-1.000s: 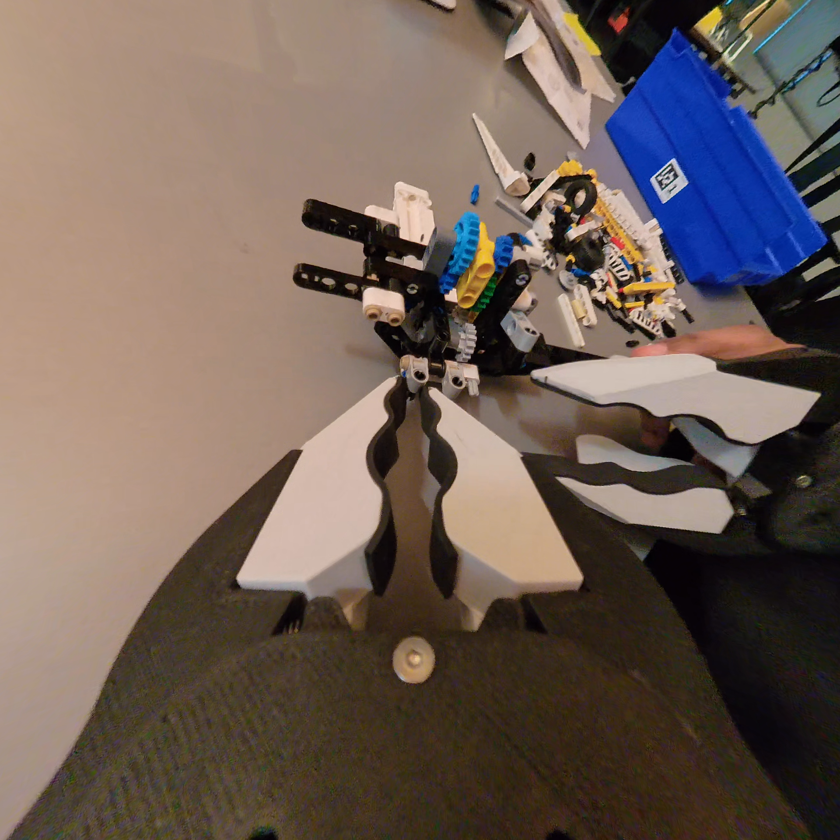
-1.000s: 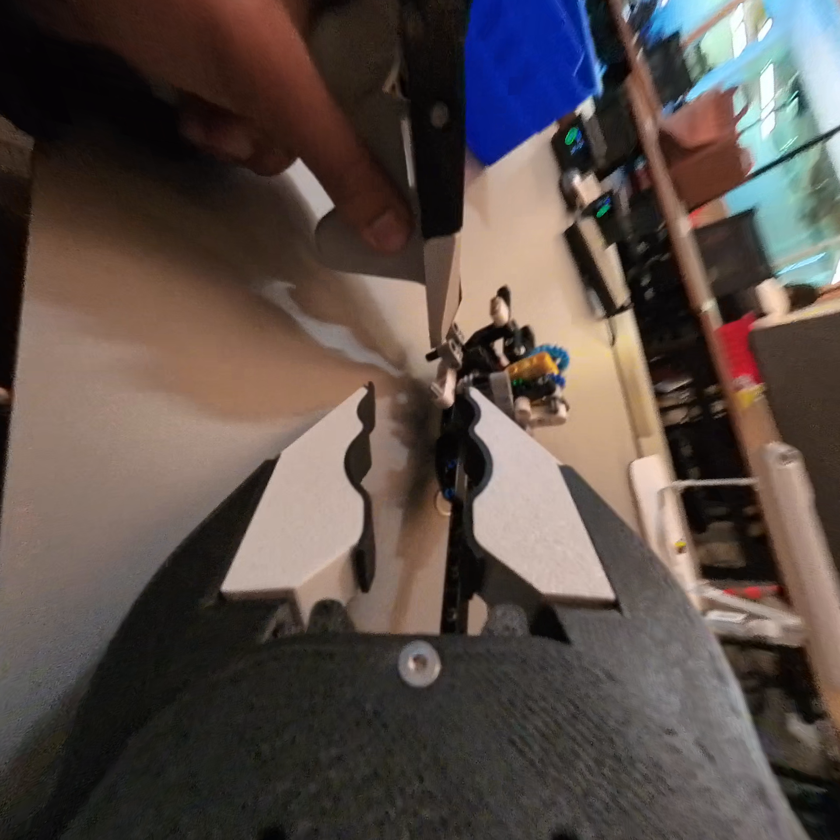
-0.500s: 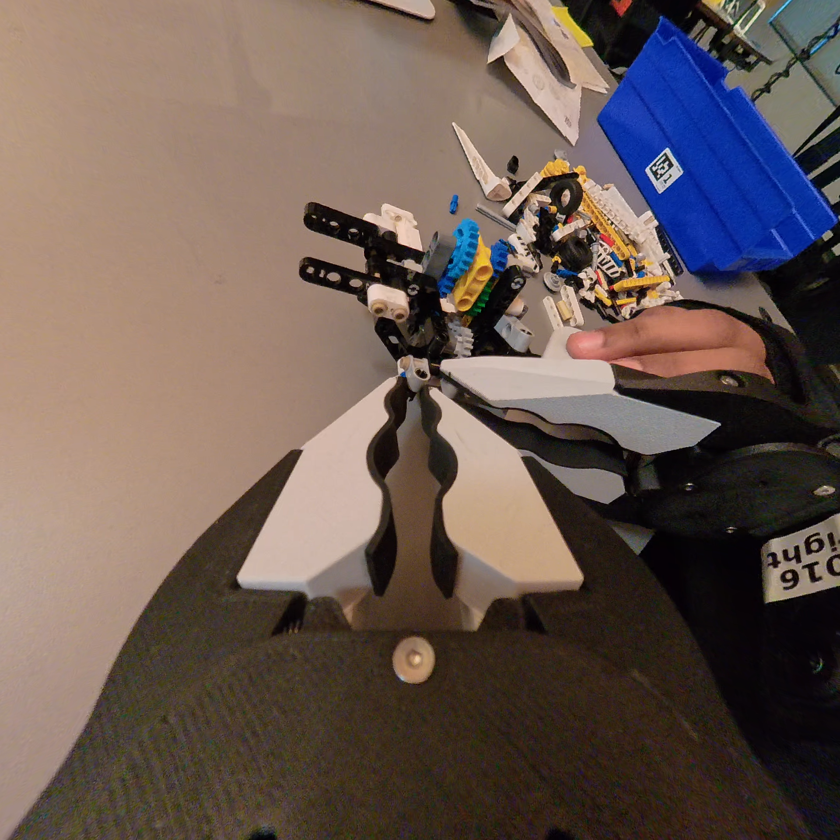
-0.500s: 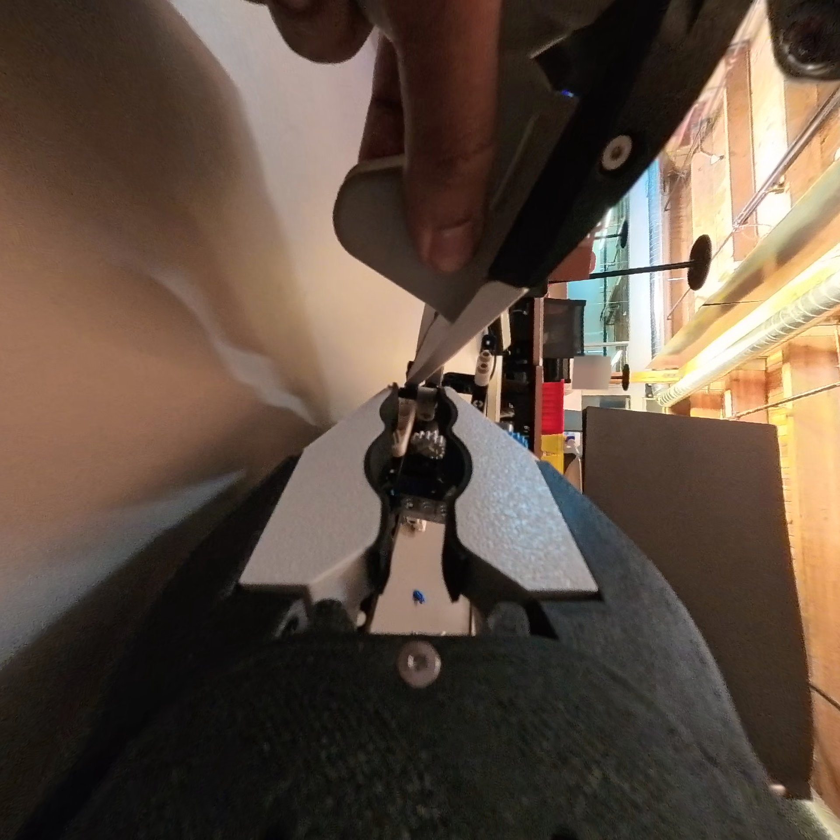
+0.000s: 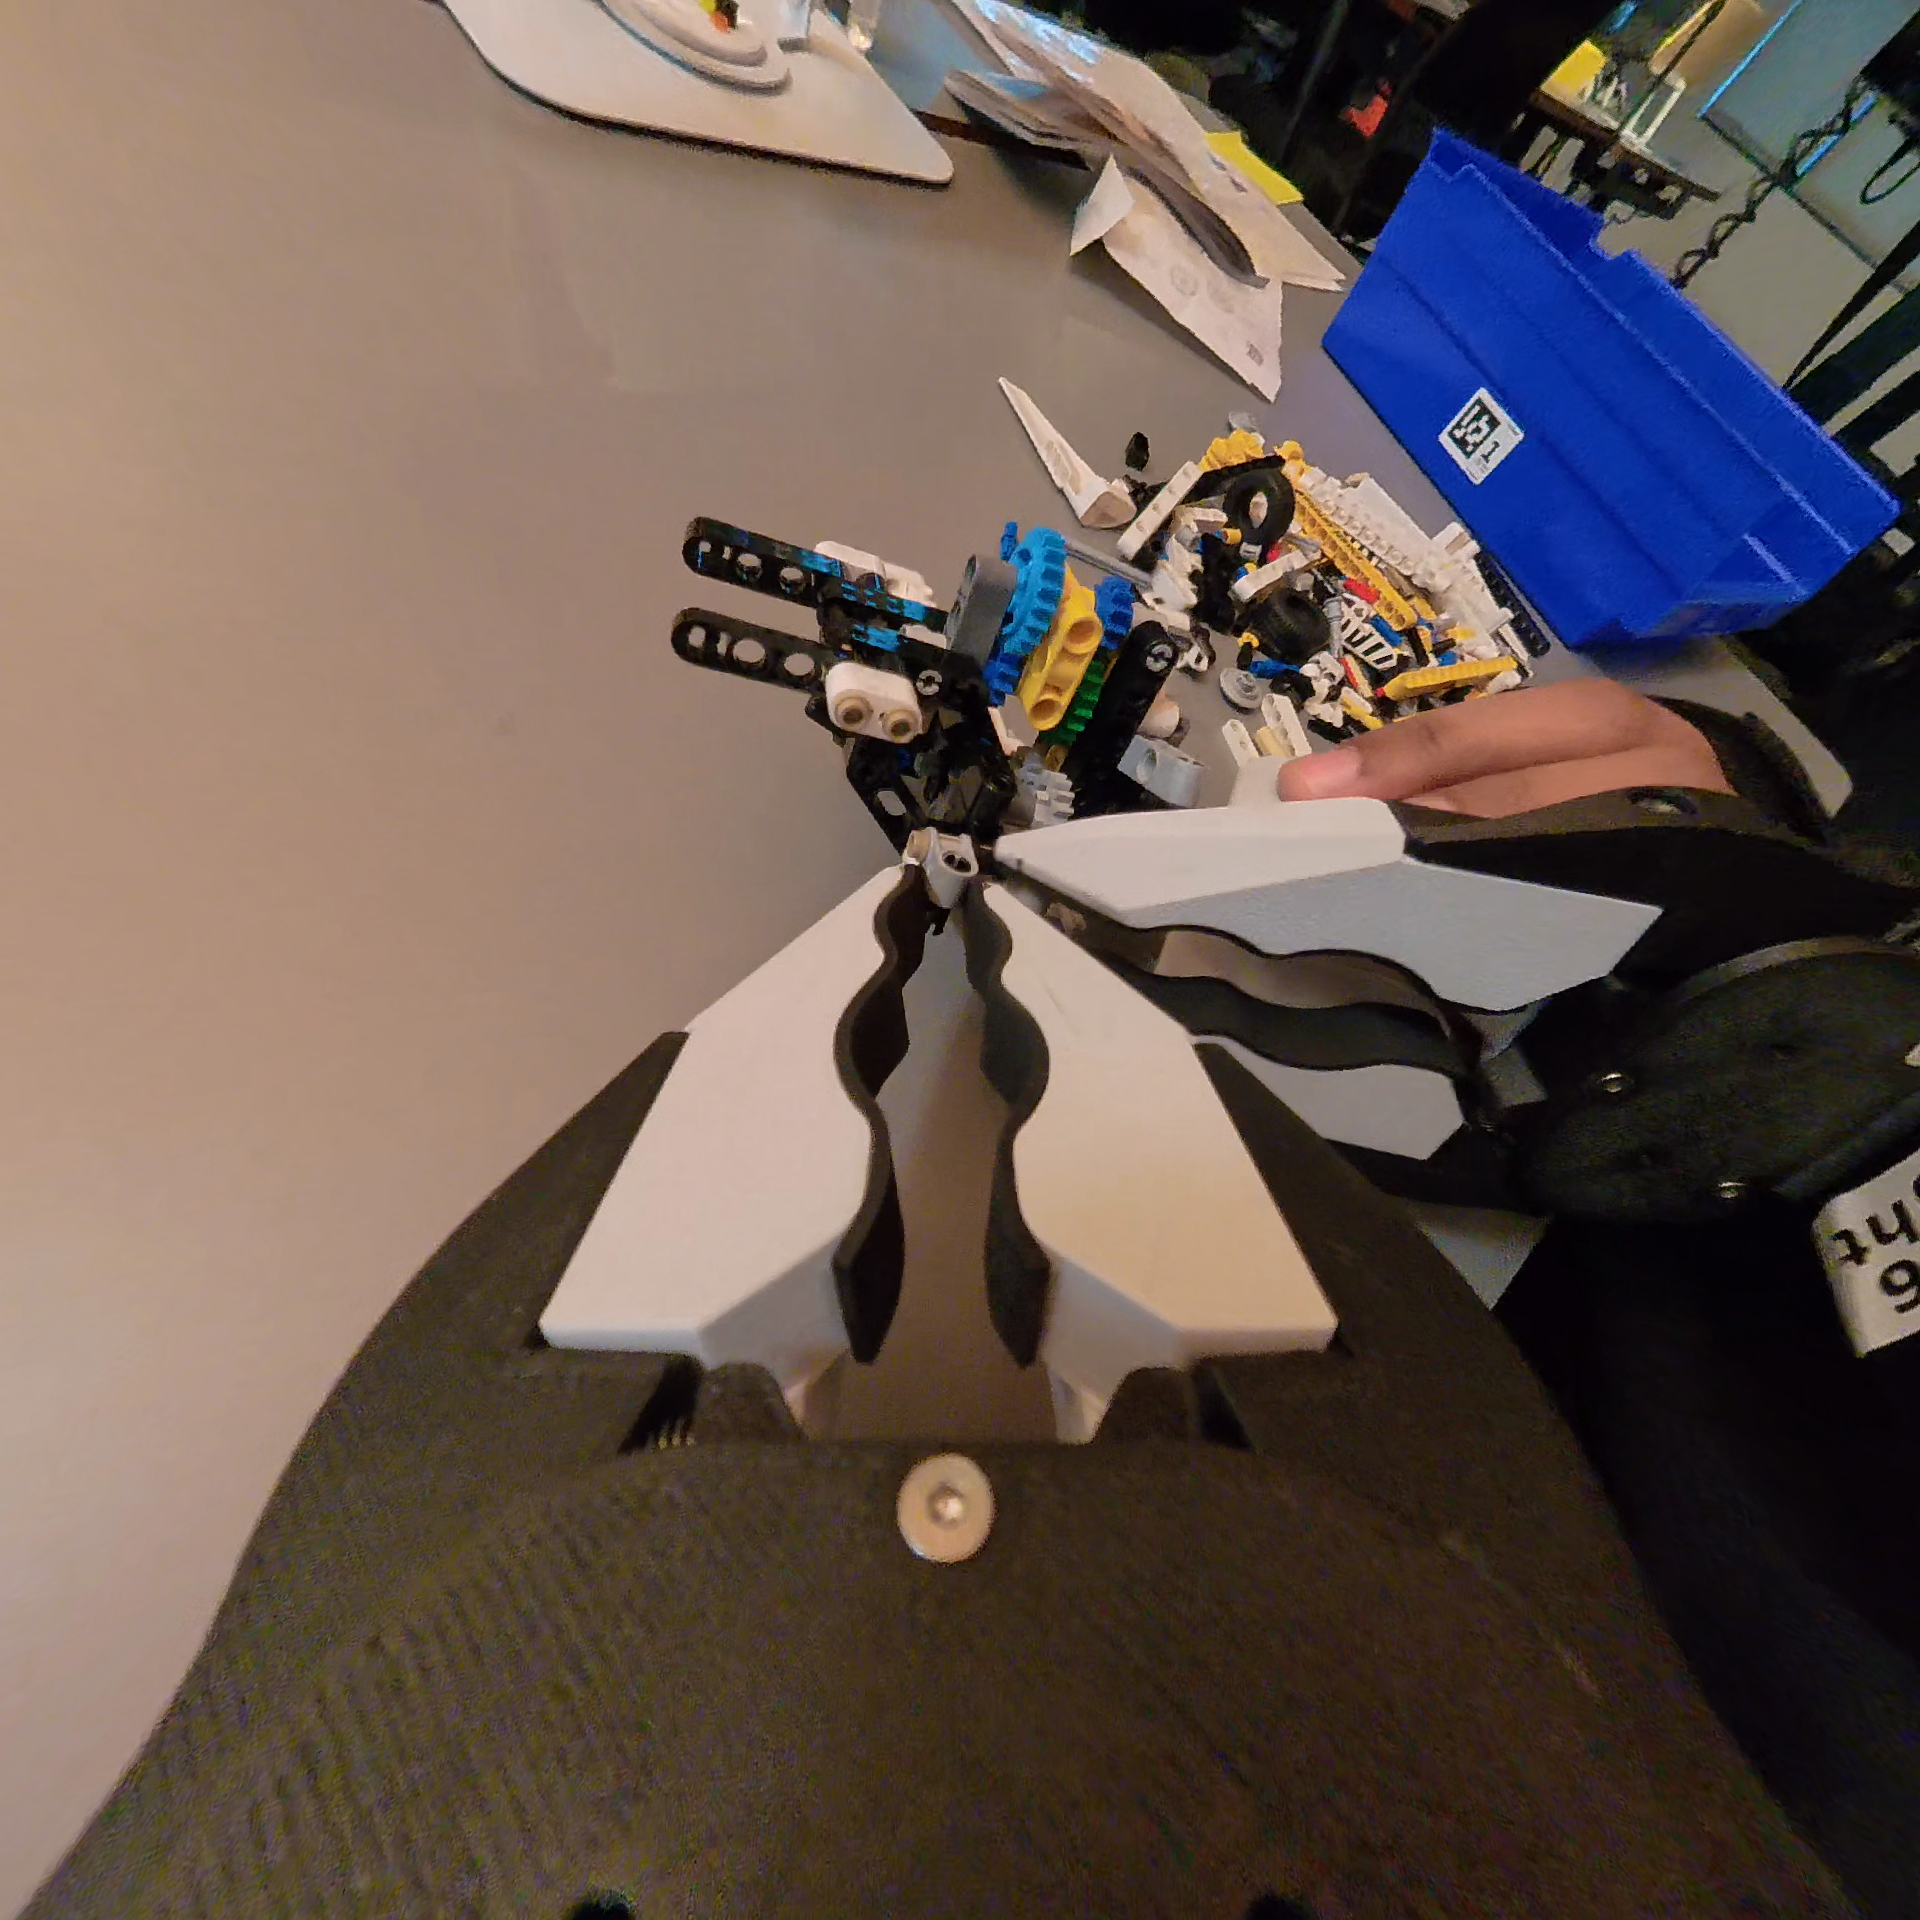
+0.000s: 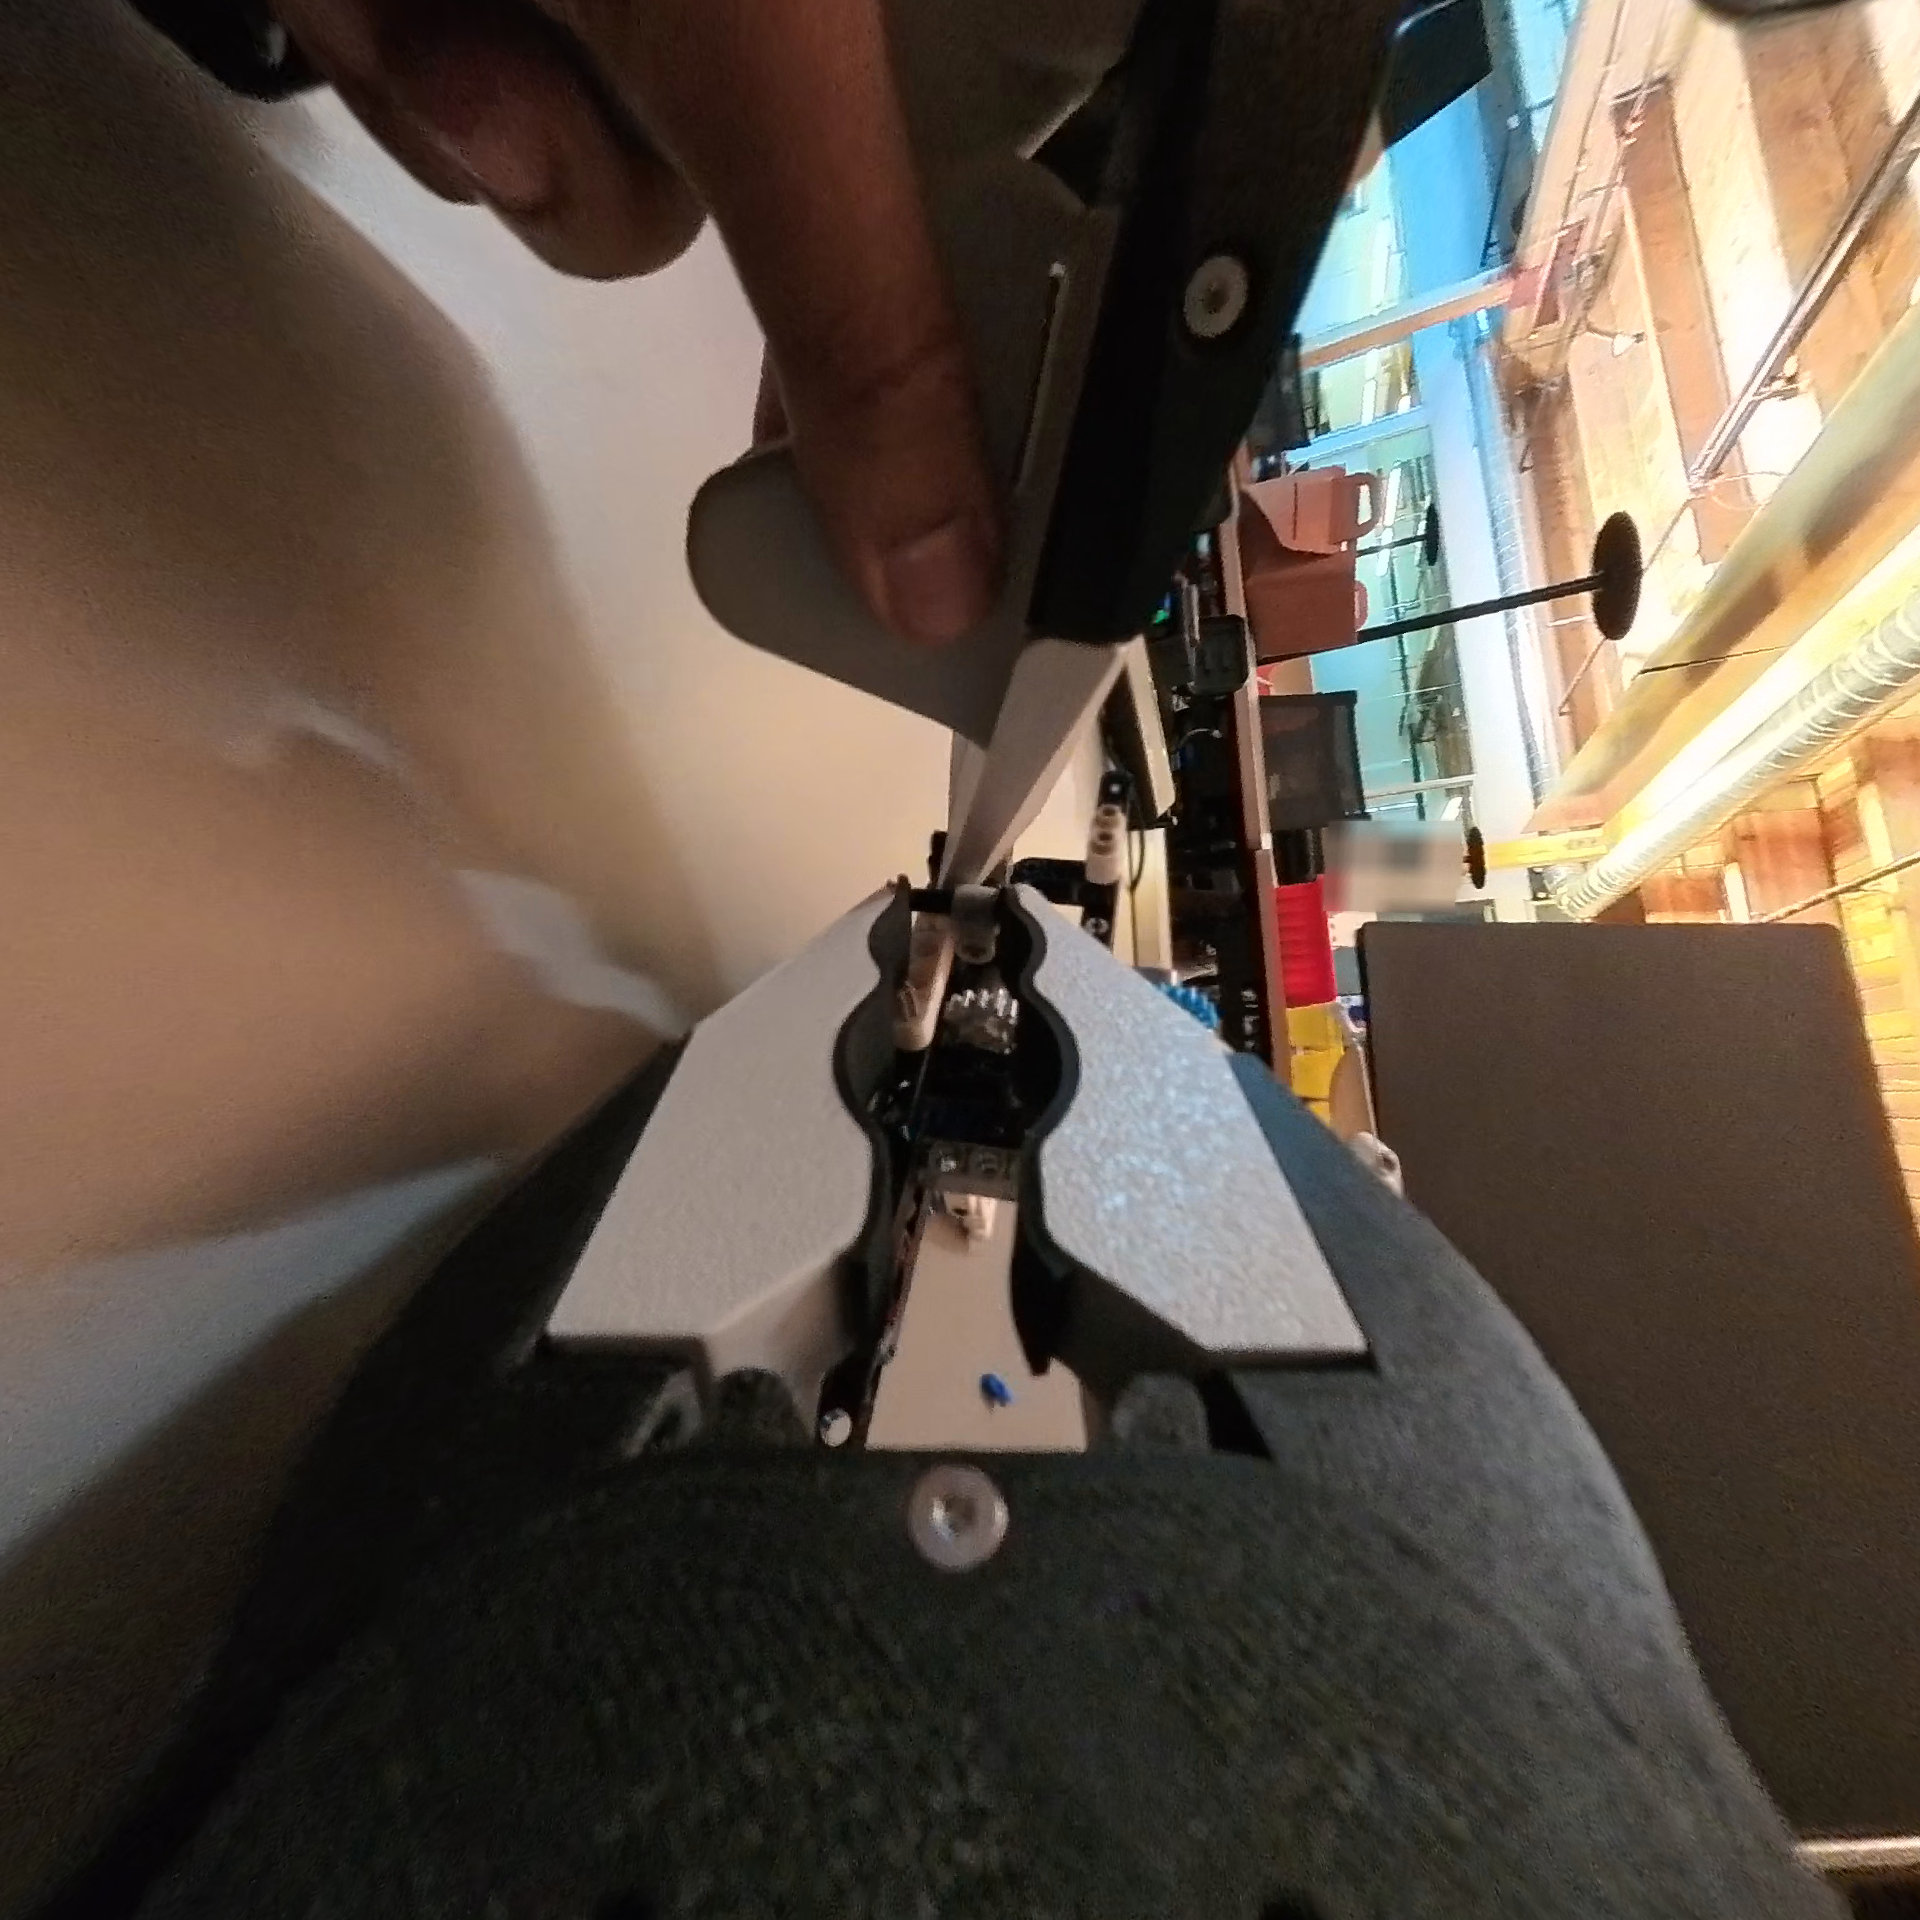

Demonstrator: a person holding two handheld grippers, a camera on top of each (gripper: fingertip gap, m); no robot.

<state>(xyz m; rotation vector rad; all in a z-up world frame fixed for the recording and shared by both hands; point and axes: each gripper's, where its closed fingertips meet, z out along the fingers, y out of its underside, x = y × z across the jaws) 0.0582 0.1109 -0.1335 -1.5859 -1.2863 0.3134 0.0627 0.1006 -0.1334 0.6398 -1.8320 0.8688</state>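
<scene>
A: Where do the tongs stand?

B: The left gripper point(image 5: 940, 883) is nearly closed, its tips pinching a small grey connector point(image 5: 948, 860) at the near end of the brick-built model point(image 5: 966, 675). The right gripper point(image 5: 1003, 852) comes in from three o'clock in the left wrist view, narrowly parted and closed around the same end of the model; in its own view the grey gear and black beams point(image 6: 971, 1049) sit between its pads, both pads against them. The two pairs of tips all but touch.

A: Any room around them?

B: From seven round to eleven o'clock the grey table point(image 5: 312, 520) lies bare and wide. At one to two o'clock the loose pile of parts point(image 5: 1340, 582) crowds close behind the model, and the blue bin point(image 5: 1621, 436) walls off the table edge beyond it. A white board point(image 5: 727, 94) lies at twelve, papers point(image 5: 1174, 208) at one.

A: Anything written?

B: A square black-and-white code sticker point(image 5: 1481, 434) on the bin's side, and a white label point(image 5: 1870, 1257) on the right gripper's body, only partly in view. The papers' print is too small to make out.
</scene>
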